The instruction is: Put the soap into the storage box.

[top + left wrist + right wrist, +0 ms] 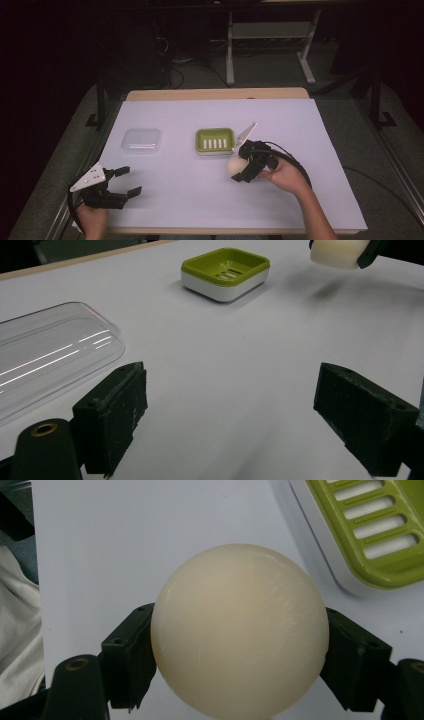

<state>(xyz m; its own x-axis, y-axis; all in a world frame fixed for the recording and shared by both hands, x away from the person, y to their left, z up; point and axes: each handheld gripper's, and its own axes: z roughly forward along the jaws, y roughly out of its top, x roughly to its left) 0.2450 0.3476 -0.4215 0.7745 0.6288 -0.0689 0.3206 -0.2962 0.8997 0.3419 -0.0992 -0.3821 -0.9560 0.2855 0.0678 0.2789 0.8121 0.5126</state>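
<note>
Your right gripper (241, 169) clenches the soap (234, 166), probably lifted, frame centre | left gripper (126, 180) released, lower left | dish (215, 139) just above.

Cream soap (240, 630), lime-green dish (214, 139) with white slots and white base, clear lid (141, 140), black jaws, white table (310, 190).

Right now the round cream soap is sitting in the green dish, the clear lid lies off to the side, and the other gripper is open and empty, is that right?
Not quite. The cream soap is not in the green dish; the right gripper holds it between its jaws beside the dish, as the right gripper view shows. The clear lid does lie apart, and the left gripper is open and empty.
</note>
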